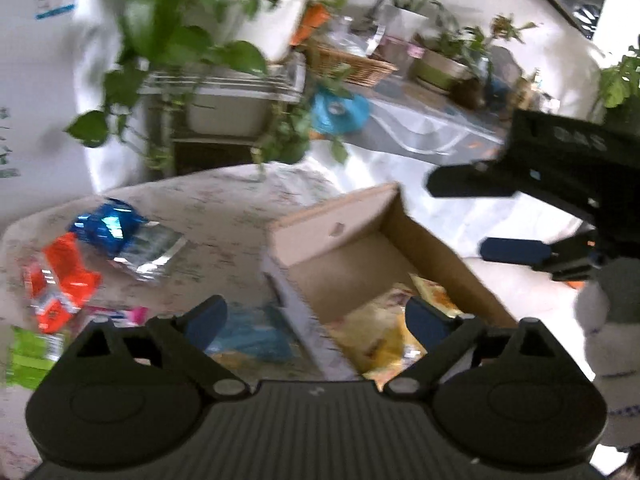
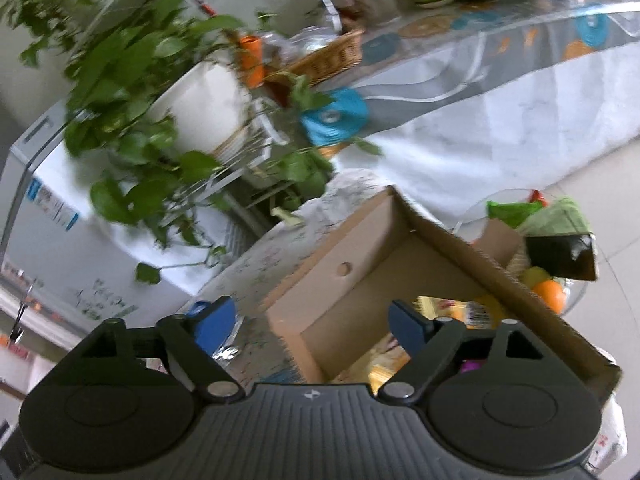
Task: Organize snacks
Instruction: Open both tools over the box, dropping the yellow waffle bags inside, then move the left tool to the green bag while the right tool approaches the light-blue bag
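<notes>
An open brown cardboard box (image 1: 360,248) sat on the pale patterned tabletop (image 1: 224,216). Yellow snack packets (image 1: 384,332) lay inside the box. Left of the box lay a blue foil packet (image 1: 106,228) and an orange packet (image 1: 64,280). Behind the box stood leafy green potted plants (image 1: 192,48).

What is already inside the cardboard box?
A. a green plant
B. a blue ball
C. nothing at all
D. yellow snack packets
D: yellow snack packets lie on the floor of the cardboard box, at its near end; the far end is bare cardboard. The other snacks, such as the blue foil packet and orange packet, are outside on the table.
</notes>
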`<state>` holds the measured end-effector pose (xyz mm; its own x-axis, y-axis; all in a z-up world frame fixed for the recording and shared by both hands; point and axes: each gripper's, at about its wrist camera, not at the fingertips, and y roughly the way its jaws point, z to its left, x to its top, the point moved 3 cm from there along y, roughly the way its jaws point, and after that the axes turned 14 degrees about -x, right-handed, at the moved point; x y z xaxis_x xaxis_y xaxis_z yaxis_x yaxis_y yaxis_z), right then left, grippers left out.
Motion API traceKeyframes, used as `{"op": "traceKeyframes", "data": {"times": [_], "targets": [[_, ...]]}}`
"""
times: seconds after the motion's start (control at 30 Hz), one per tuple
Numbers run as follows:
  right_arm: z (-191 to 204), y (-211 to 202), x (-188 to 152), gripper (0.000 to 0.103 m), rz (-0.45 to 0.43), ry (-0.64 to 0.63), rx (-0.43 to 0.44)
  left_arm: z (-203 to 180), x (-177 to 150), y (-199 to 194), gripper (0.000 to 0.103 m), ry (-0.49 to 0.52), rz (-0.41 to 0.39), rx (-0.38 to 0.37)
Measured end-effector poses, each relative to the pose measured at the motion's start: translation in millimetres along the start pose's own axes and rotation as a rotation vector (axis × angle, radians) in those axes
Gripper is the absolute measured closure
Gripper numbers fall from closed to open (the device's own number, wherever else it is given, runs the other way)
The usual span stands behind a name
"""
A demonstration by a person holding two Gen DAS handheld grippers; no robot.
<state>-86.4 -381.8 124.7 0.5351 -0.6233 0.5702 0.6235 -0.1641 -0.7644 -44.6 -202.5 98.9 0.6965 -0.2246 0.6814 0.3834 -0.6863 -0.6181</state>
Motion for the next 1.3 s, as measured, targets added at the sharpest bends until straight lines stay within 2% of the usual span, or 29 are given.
{"op": "traceKeyframes", "data": {"times": [0.13,0.23,0.57,0.73,0.83,1.0,1.2,1.3], "targets": [[11.7,1.0,-2.7,0.010,-0.006,-0.038,0.028,25.4,4.4,-11.8,0.007,-0.050,-0.003,0.029],[20.8,1.8,-5.5,0.008,-0.004,-0.070,0.043,40.9,6.5,-21.8,0.007,-0.049,-0.001,0.063],[54.9,5.9,-22.2,0.004,-0.009,-0.242,0.099,105.4,13.3,-55.0,0.007,-0.119,-0.024,0.176],[74.9,21.4,-43.8,0.004,0.067,-0.311,0.115,143.8,4.4,-59.9,0.007,-0.165,-0.008,0.247],[87.3,36.9,-60.0,0.004,0.146,-0.316,0.117,165.5,-1.5,-60.4,0.007,-0.212,0.008,0.276],[105.4,62.6,-82.7,0.004,0.228,-0.336,0.062,194.6,-10.5,-60.0,0.007,-0.264,0.032,0.303],[111.4,90.0,-91.2,0.004,0.250,-0.314,-0.040,222.6,-28.0,-51.0,0.007,-0.320,0.105,0.312],[111.4,106.3,-90.7,0.004,0.247,-0.295,-0.095,230.4,-32.3,-48.7,0.007,-0.347,0.115,0.293]]}}
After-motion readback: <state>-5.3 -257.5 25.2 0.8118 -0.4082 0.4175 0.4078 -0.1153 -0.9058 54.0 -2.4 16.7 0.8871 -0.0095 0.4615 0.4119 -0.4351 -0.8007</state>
